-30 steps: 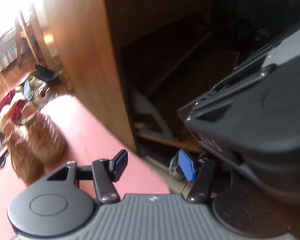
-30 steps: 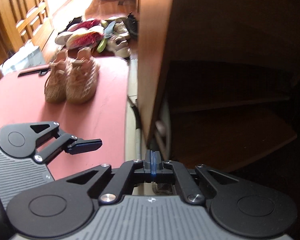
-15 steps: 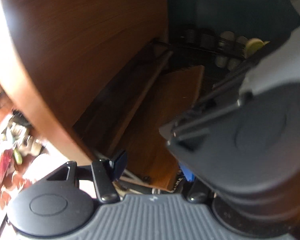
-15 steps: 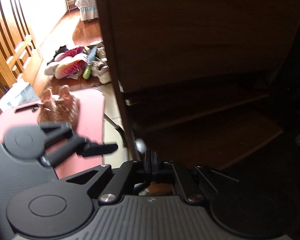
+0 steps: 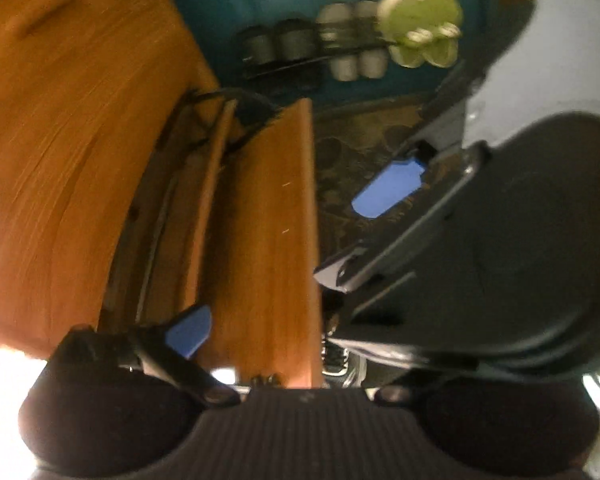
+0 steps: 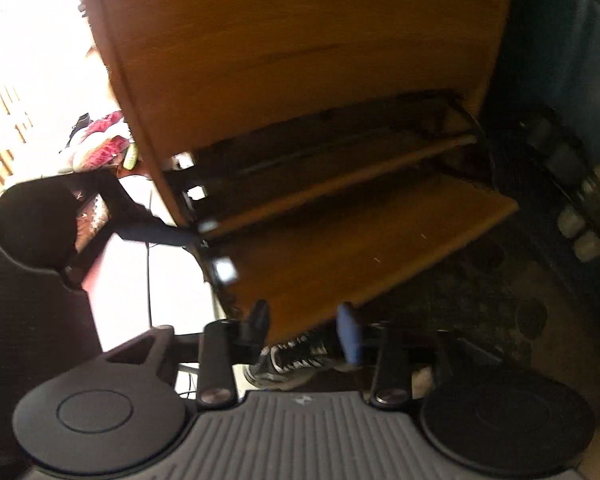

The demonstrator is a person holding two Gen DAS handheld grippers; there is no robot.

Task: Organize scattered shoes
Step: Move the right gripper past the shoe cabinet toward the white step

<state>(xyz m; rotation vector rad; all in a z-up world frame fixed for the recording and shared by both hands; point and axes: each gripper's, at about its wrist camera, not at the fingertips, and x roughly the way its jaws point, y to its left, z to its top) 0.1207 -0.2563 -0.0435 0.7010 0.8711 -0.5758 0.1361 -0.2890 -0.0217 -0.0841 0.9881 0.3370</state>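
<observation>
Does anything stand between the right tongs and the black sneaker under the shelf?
Partly: the lowest shelf overhangs the sneaker, hiding its far end. The right tongs, jaws opening and empty, face its laced part with nothing visible between.

We see the wooden shoe cabinet [image 6: 300, 60] filling the way ahead, its bare lower shelf [image 6: 360, 248] offering open room above it. Under that shelf's front edge lies a black-and-white sneaker [image 6: 292, 360], on the dark patterned floor [image 6: 480, 300]. To the right, a rack of pale shoes [image 5: 352, 40] lines the teal wall.
</observation>
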